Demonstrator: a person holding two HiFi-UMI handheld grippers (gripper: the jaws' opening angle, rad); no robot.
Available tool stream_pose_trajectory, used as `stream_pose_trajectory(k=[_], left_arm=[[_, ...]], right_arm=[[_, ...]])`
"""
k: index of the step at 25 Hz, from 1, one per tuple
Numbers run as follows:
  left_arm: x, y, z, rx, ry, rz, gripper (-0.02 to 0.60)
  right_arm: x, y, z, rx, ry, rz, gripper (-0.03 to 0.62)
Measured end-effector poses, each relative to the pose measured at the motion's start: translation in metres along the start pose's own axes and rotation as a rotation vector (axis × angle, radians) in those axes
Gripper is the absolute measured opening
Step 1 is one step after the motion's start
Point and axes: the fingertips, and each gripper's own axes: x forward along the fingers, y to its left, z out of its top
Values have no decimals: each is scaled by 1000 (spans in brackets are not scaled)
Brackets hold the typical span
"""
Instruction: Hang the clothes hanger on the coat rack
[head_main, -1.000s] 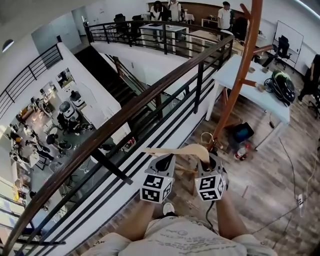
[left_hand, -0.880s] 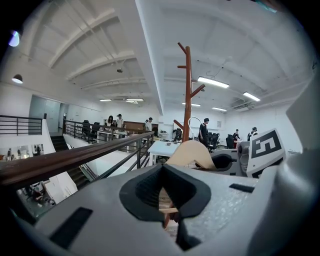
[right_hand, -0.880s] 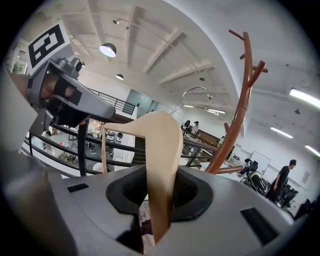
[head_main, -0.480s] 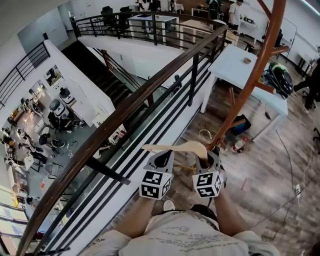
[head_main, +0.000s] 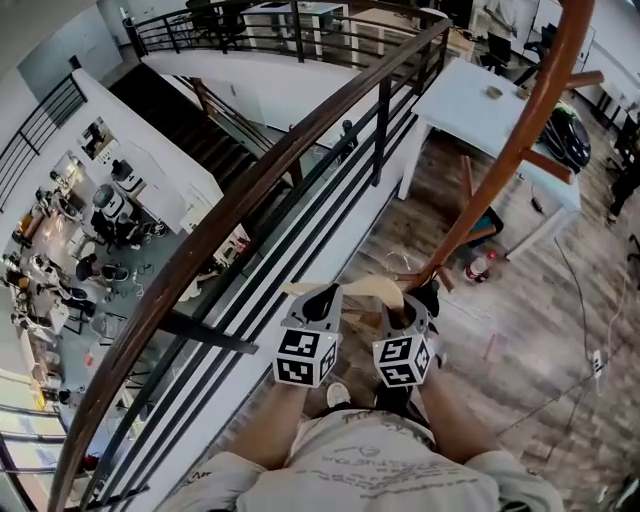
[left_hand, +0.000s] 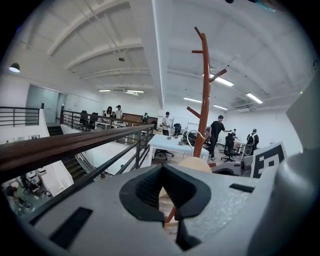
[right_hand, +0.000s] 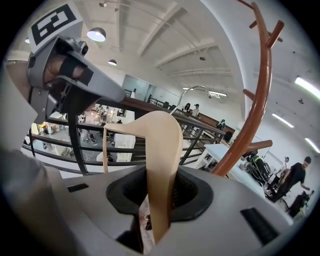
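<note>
A pale wooden clothes hanger (head_main: 372, 289) lies across the tips of both grippers, low in the head view. My right gripper (head_main: 405, 312) is shut on one arm of it; in the right gripper view the wood (right_hand: 162, 150) rises from between the pads (right_hand: 186, 192). My left gripper (head_main: 322, 300) sits at the other arm, its jaws nearly together with pale wood showing in the gap (left_hand: 161, 192). The hanger's metal hook (right_hand: 187, 92) points up. The reddish-brown coat rack (head_main: 510, 150) stands just beyond the right gripper, its pegs (right_hand: 260, 145) above the hanger.
A dark wooden handrail with black bars (head_main: 250, 190) runs diagonally on the left, with a stairwell and a lower floor beyond it. A white table (head_main: 480, 110) stands behind the rack. A bottle (head_main: 478, 268) and a bag lie at the rack's foot. People stand far off.
Both grippers have sunk a little with the hanger still between them. The coat rack's pole now fills more of the upper right of the head view.
</note>
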Motion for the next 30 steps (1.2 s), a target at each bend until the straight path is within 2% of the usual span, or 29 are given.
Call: stream_pose_trajectory(k=[17,30], left_arm=[[14,10,-54,-14,126,29,3],[12,6,-83,3,202,24,3]], right_arm=[[77,13,-110,64,228,-27,100],[112,11,-172,109,360,-50,94]])
